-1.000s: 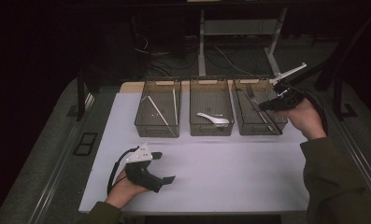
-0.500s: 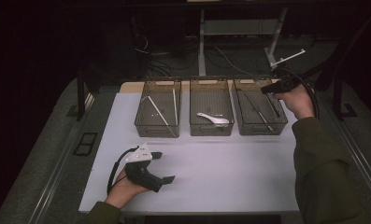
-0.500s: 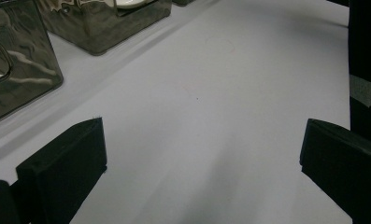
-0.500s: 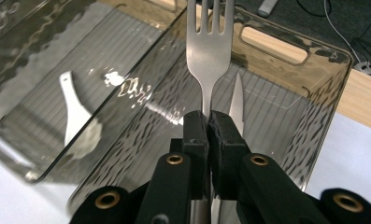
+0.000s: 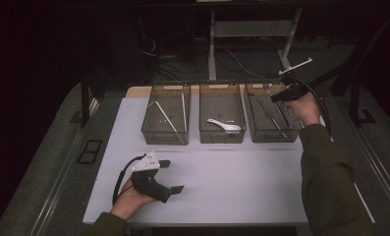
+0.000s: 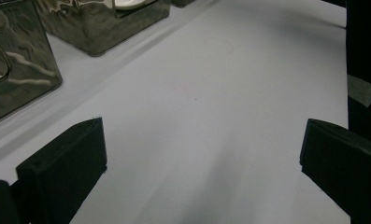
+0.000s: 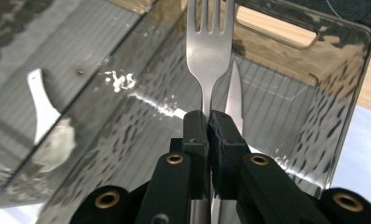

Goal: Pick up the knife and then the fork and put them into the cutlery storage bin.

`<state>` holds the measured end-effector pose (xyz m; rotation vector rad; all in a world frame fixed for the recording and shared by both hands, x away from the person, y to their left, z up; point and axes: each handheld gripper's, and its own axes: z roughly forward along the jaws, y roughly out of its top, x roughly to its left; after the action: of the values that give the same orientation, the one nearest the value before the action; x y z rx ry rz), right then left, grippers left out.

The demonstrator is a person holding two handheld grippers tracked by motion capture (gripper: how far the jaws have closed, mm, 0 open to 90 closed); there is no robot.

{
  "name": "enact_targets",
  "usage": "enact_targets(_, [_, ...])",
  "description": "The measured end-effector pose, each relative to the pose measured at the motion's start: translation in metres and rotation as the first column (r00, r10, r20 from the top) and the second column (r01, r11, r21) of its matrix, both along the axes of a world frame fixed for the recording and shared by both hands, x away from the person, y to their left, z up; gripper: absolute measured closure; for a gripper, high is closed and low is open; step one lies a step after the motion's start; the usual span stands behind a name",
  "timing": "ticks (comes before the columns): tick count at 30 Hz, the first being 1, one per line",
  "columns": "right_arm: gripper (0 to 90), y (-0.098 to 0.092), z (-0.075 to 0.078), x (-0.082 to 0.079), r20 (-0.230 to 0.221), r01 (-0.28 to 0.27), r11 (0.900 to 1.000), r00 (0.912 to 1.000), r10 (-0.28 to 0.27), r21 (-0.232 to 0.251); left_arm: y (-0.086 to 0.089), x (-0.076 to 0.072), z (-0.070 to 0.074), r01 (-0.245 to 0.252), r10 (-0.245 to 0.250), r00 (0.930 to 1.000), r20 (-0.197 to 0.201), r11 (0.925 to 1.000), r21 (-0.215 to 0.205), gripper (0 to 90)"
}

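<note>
My right gripper (image 7: 207,116) is shut on the handle of a metal fork (image 7: 210,42), tines pointing away. It hovers over the right-hand clear bin (image 7: 314,28), where a serrated knife (image 7: 234,93) lies on the bottom. In the high view the right gripper (image 5: 277,97) is at that bin's (image 5: 295,132) far right corner. My left gripper (image 5: 172,176) rests on the white table near the front, open, nothing between its jaws (image 6: 202,154).
Three clear bins stand in a row at the table's back. The middle bin (image 5: 222,137) holds a white spoon (image 5: 224,125); the left bin (image 5: 163,135) holds thin white sticks (image 5: 165,118). White tabletop (image 5: 241,187) stretches in front of the bins.
My right hand has moved left and down with the fork, from beside the right bin to over its far corner. The left hand has stayed still.
</note>
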<state>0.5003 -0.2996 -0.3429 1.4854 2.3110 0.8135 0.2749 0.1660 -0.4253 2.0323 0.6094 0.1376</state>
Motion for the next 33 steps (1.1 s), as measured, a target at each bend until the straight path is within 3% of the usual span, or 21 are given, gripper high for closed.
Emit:
enact_targets(9, [85.3, -0.006, -0.031, 0.001, -0.071, 0.025, 1.000, 0.9972, -0.025, 0.000, 0.000, 0.000, 0.000, 0.000, 0.000, 1.0000, -0.001, 1.0000, 0.000, 0.0])
enact_targets(20, [85.1, -0.005, -0.052, 0.000, -0.135, 0.014, 1.000, 0.9907, -0.015, -0.009, -0.001, 0.000, 0.000, -0.001, 0.001, 1.0000, -0.001, 1.0000, -0.001, 0.0])
enact_targets(27, [83.5, 0.000, -0.055, 0.000, -0.139, 0.006, 1.000, 0.9902, -0.010, -0.028, -0.001, 0.000, 0.000, 0.000, 0.000, 1.0000, -0.002, 1.0000, -0.001, 0.0])
enact_targets(33, [72.6, -0.001, -0.053, 0.000, -0.118, 0.018, 1.000, 0.9929, -0.020, -0.016, -0.001, 0.000, 0.000, -0.001, 0.001, 1.0000, -0.001, 1.0000, -0.001, 0.0])
